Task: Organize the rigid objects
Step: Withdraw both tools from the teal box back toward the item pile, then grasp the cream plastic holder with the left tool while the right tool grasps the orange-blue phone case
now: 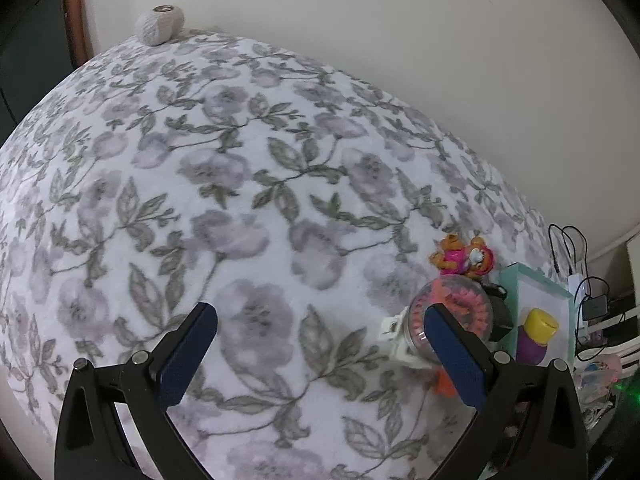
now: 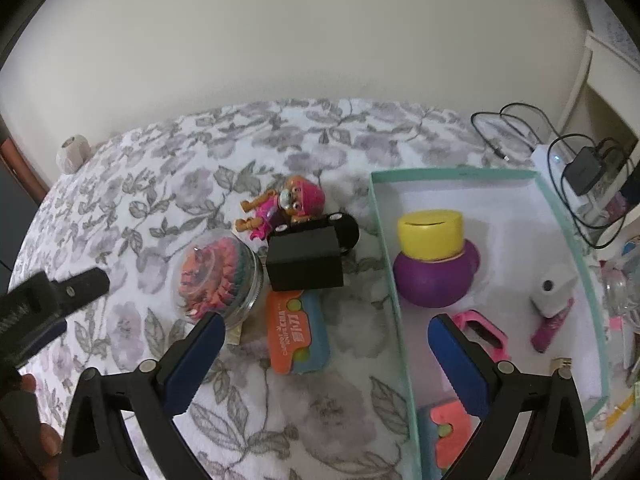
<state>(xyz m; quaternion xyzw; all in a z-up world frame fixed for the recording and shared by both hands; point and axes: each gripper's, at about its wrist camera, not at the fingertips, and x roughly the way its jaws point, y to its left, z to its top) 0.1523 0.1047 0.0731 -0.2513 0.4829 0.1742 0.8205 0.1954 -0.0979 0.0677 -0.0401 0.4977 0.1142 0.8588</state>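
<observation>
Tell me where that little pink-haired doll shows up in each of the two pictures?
Left wrist view: the doll lies far right, mid-height, just beyond the clear round jar.
Right wrist view: the doll lies near the centre, behind the black box.
Shared landmark: the purple bottle with a yellow cap in the teal-rimmed tray.

My left hand-held gripper (image 1: 320, 356) has two black plastic arms that fork into a Y, each ending in a flat finger faced with a dark blue, finely ribbed pad (image 1: 188, 360). A round silver screw head (image 1: 140, 357) sits at each finger's base, and another further out on each arm. My right hand-held gripper (image 2: 324, 364) is built the same: black arms, blue pads (image 2: 460, 368), silver screws, with triangular cut-outs in the arms. In the right wrist view, my left one shows from the side as a black body.
</observation>
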